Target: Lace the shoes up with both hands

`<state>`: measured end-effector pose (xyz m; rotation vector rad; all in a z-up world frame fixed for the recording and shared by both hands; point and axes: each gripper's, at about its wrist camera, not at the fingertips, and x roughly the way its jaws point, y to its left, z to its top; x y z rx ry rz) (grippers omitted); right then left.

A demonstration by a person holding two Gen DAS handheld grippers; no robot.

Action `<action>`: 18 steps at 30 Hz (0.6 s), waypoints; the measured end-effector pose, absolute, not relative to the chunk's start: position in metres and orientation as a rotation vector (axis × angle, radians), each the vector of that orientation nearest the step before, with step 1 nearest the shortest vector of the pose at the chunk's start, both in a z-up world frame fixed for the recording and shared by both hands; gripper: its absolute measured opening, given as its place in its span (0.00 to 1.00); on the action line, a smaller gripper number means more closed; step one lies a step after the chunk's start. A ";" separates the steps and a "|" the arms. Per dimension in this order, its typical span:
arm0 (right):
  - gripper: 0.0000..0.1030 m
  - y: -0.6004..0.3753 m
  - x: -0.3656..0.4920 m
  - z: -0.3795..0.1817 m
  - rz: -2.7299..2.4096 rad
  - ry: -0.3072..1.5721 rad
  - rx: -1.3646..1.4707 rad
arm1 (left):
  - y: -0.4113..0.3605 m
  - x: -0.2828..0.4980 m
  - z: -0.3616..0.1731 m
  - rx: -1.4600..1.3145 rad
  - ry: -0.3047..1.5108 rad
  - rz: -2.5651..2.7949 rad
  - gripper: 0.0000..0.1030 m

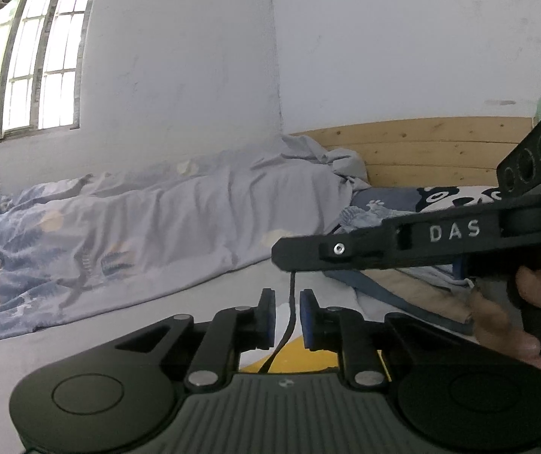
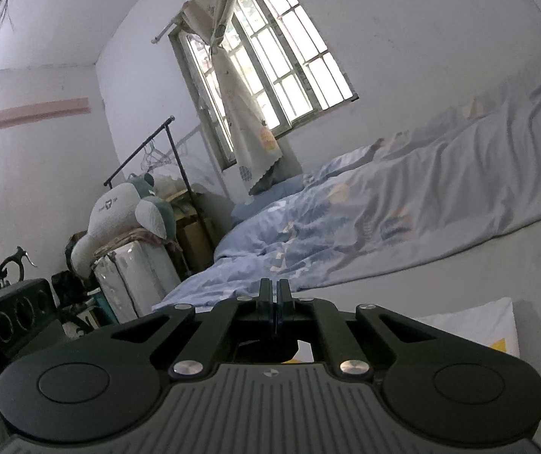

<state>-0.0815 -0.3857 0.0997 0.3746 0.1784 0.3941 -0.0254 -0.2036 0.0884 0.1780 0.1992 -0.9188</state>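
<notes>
In the left wrist view a black shoelace (image 1: 290, 316) hangs down from the tip of my right gripper (image 1: 283, 251), which crosses in from the right and is shut on the lace's upper end. The lace passes through the gap between the blue pads (image 1: 306, 317) of my left gripper (image 1: 287, 317), which is open around it without touching. In the right wrist view my right gripper (image 2: 275, 295) has its jaws pressed together; the lace is hidden there. No shoe shows in either view. A white and yellow sheet (image 1: 270, 365) lies below the left gripper.
A bed with a grey sheet (image 1: 194, 302) and a rumpled blue patterned duvet (image 1: 119, 219) lies ahead. A wooden headboard (image 1: 421, 147) and a panda pillow (image 1: 444, 196) are at the right. A window (image 2: 270, 60), a clothes rack (image 2: 145, 151) and a plush toy (image 2: 119, 215) stand beyond the bed's foot.
</notes>
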 end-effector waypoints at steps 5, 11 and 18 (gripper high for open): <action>0.02 -0.384 -0.081 0.101 0.398 0.177 0.372 | -0.194 -0.021 0.085 0.181 0.202 -0.923 0.13; 0.02 -0.385 -0.081 0.101 0.406 0.169 0.380 | -0.192 -0.027 0.087 0.173 0.205 -0.924 0.13; 0.02 -0.384 -0.080 0.102 0.401 0.166 0.380 | -0.193 -0.032 0.089 0.174 0.209 -0.920 0.08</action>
